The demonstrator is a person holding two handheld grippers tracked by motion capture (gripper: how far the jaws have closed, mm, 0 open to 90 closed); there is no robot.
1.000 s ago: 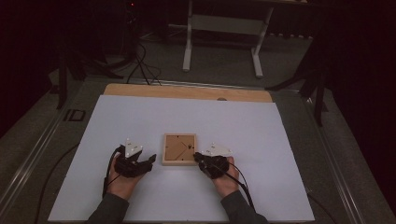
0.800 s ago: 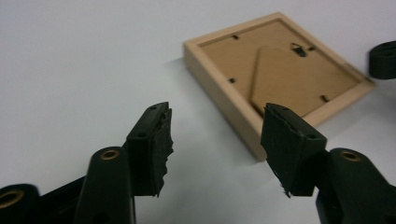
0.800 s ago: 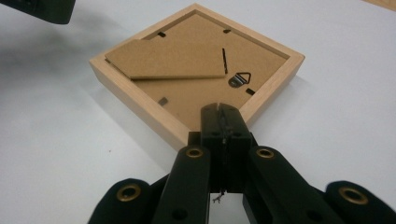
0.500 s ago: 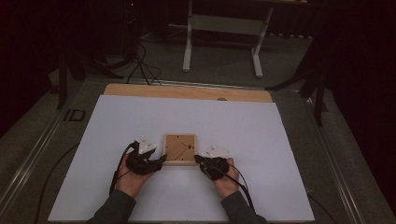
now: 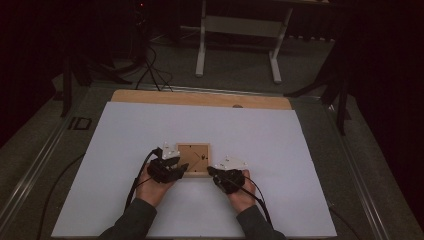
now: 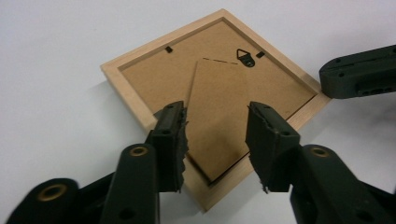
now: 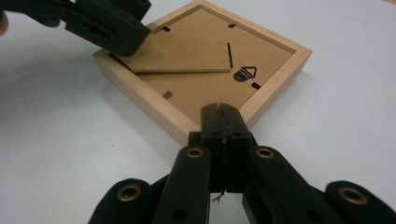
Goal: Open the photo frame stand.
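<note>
A white sheet (image 5: pixel 150 130) covers the table, with a strip of wooden board (image 5: pixel 200 98) bare along its far edge and a dark room with a pale metal stand (image 5: pixel 240 30) behind. Low in the middle of the high view, a small wooden picture frame (image 5: pixel 194 159) lies face down on the sheet, its brown backing board (image 6: pixel 187 79) upward, with a folding easel flap (image 6: pixel 219 112) and a small black hanging hook (image 6: pixel 246 58) near one edge. In the left gripper view the frame sits diamond-wise in the centre, one corner pointing at the camera. The left gripper (image 6: pixel 217 140) reaches over that near corner with its jaws apart, straddling the lower end of the flap; they have just been closing, with the flap between them but the pads not pressing on it. The right gripper (image 7: pixel 223 122) has its jaws closed together, nothing between them, the tips resting at the frame's near corner in the lower centre of the right gripper view. In the high view both grippers flank the frame's lower edge, the left gripper (image 5: pixel 167 167) at lower left, the right gripper (image 5: pixel 225 176) at lower right, forearms in dark sleeves (image 5: pixel 130 225) entering from the bottom.
</note>
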